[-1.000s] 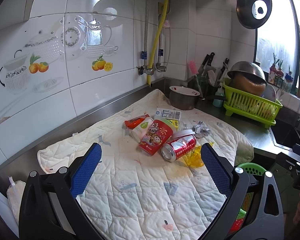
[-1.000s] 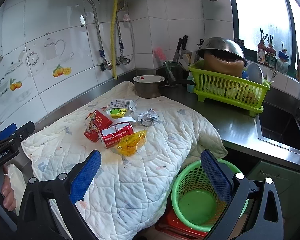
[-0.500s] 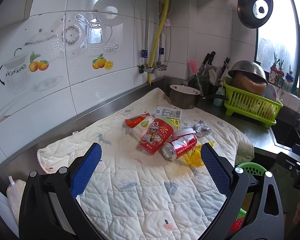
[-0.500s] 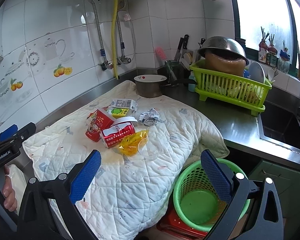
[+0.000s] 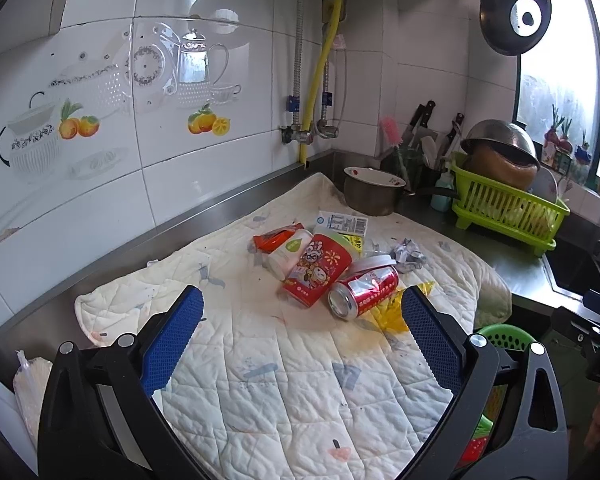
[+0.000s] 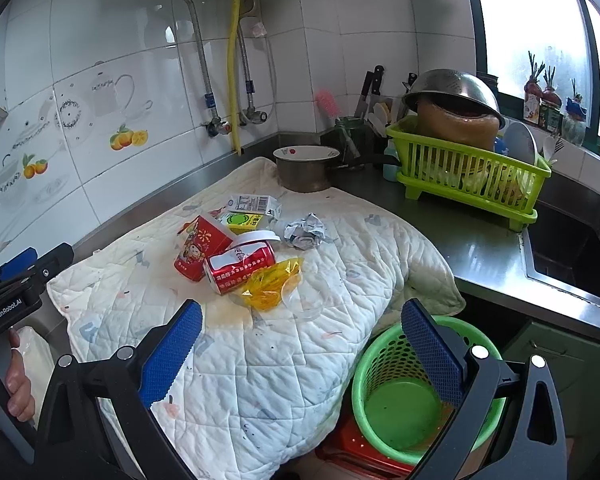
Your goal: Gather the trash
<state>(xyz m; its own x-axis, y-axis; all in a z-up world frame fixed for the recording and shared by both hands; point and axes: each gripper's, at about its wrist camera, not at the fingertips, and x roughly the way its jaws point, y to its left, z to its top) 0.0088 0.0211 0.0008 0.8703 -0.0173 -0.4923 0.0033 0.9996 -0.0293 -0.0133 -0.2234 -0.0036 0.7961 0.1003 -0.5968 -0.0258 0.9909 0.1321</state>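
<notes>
On the quilted white mat (image 6: 284, 344), mid-pile: crushed red drink can (image 6: 240, 266), beside yellow plastic wrapper (image 6: 271, 285). Right gripper (image 6: 300, 344) and left gripper (image 5: 300, 336) wide apart, empty. Best grasped across the can's body, then dropped into round green mesh basket (image 6: 384, 364) below.

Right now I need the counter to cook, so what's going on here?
A person is clearing trash with two handheld grippers. Both the left gripper and the right gripper are open and hold nothing. The pile, a red can, a red cup, cartons and wrappers, sits untouched on the quilted mat. The green basket below the counter is empty.
</notes>
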